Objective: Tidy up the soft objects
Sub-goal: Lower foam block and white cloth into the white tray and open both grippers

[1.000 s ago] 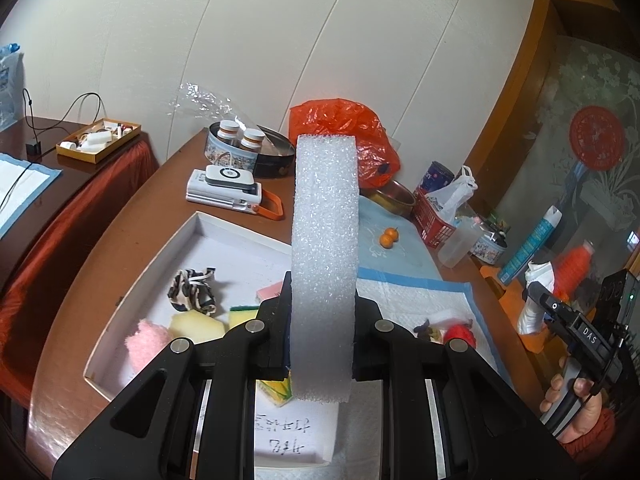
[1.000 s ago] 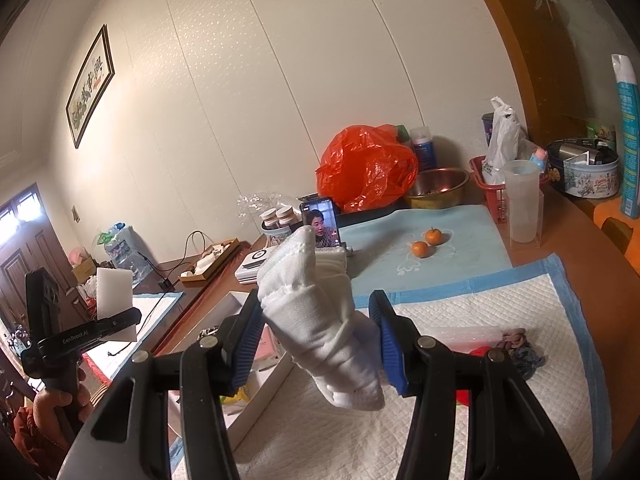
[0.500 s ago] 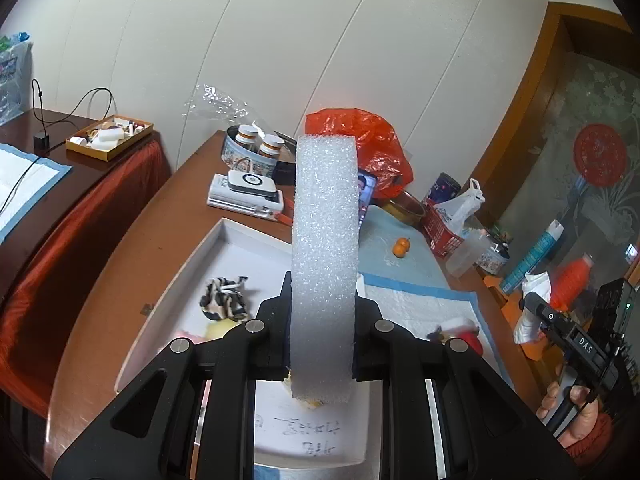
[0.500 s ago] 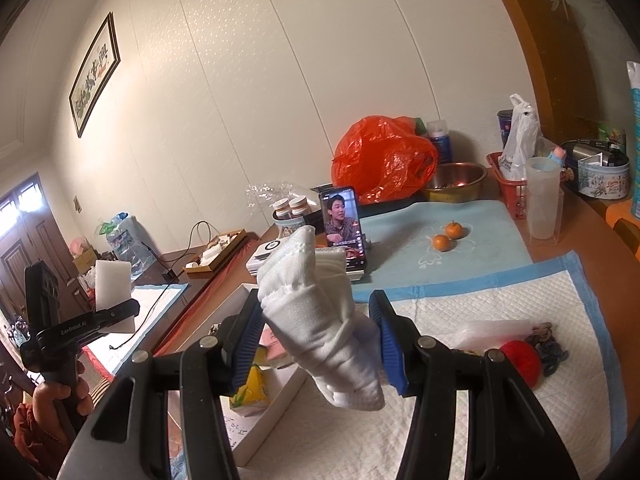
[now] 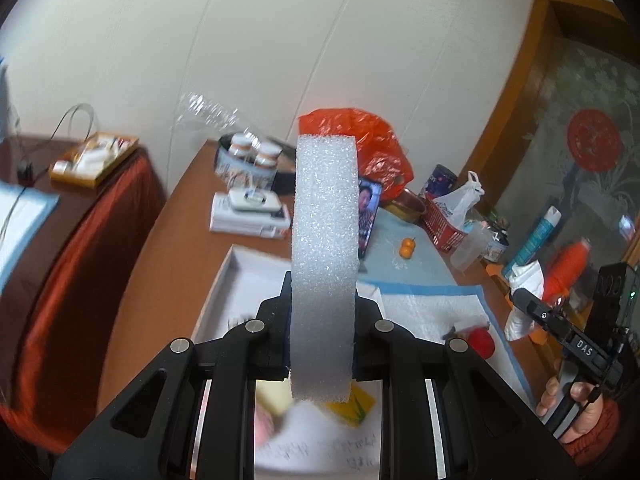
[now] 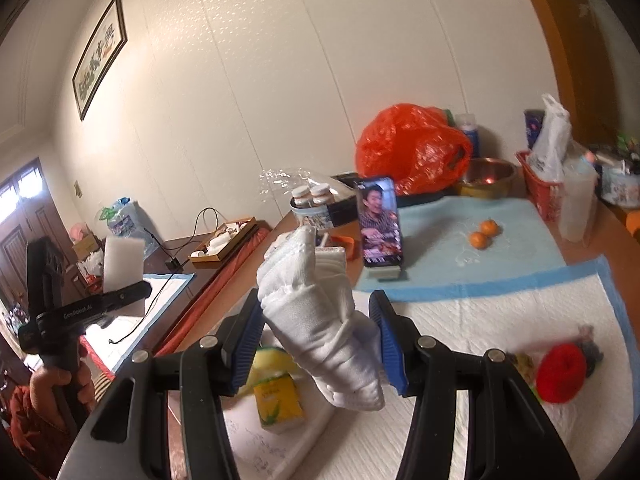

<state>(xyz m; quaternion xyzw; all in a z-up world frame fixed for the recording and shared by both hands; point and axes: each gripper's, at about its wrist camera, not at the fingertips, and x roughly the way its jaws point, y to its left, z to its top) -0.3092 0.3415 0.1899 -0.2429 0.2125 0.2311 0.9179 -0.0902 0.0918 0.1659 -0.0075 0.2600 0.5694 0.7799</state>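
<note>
My left gripper is shut on a tall white foam block, held upright high above the white tray. It also shows in the right wrist view. My right gripper is shut on a rolled white cloth above the white padded mat, near the tray's edge. A yellow sponge pack lies in the tray. A red soft ball lies on the mat; it also shows in the left wrist view.
A phone stands propped behind the mat. Two small oranges lie on a blue cloth. An orange plastic bag, a metal bowl, a red basket and a tin with bottles line the back.
Both grippers have risen and pulled back from the table with their loads. The left view tilted up, so the tray's contents dropped toward the frame's bottom.
</note>
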